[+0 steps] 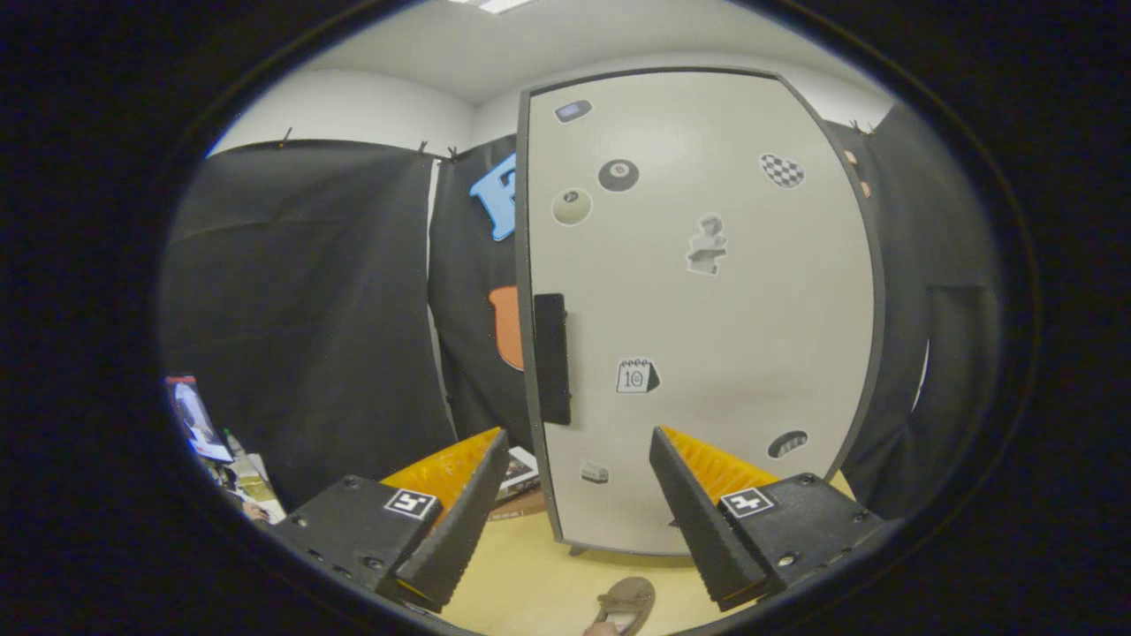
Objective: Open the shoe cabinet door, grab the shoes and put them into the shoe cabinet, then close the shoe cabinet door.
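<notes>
The fingers [579, 442] stand wide open with nothing between them, held apart above the pale worktop [530, 570]. Just beyond them stands the cabinet [698, 309], upright on the worktop, its door shut and facing the camera. The door is light-coloured with a dark frame and carries several stickers. A dark handle [551, 358] runs upright along the door's left edge, a little above and ahead of the left finger. A brown shoe [627, 603] lies on the worktop between the fingers and nearer than their tips, in front of the cabinet's foot and apart from it. Some clutter [221, 450] sits far off to the left.
</notes>
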Tool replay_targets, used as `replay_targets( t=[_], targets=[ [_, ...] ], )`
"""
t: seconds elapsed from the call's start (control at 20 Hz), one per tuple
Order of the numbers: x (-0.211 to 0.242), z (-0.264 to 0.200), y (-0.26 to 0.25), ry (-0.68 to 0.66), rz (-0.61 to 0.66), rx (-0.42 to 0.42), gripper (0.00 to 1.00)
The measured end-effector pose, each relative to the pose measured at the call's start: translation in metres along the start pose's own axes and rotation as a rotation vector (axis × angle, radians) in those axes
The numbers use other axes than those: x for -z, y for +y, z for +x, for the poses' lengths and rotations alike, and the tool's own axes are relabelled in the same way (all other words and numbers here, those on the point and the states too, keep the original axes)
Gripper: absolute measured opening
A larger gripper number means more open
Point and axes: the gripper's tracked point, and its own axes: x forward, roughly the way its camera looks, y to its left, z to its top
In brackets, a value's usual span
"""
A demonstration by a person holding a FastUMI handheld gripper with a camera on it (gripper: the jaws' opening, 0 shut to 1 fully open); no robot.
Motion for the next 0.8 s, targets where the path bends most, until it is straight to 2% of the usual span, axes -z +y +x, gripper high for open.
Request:
replay_targets(
  t=[0.25,0.35,0.45,0.7,0.8],
  targets=[
    [-0.016,0.061,0.028,-0.038,-0.082,0.020,1.00],
    [-0.022,0.080,0.027,-0.047,-0.102,0.081,1.00],
    [-0.028,0.095,0.018,-0.060,-0.049,0.170,1.00],
    [-0.009,0.127,0.012,0.046,0.016,0.193,1.00],
    [-0.014,0.126,0.002,0.025,0.002,0.262,0.96]
  ],
)
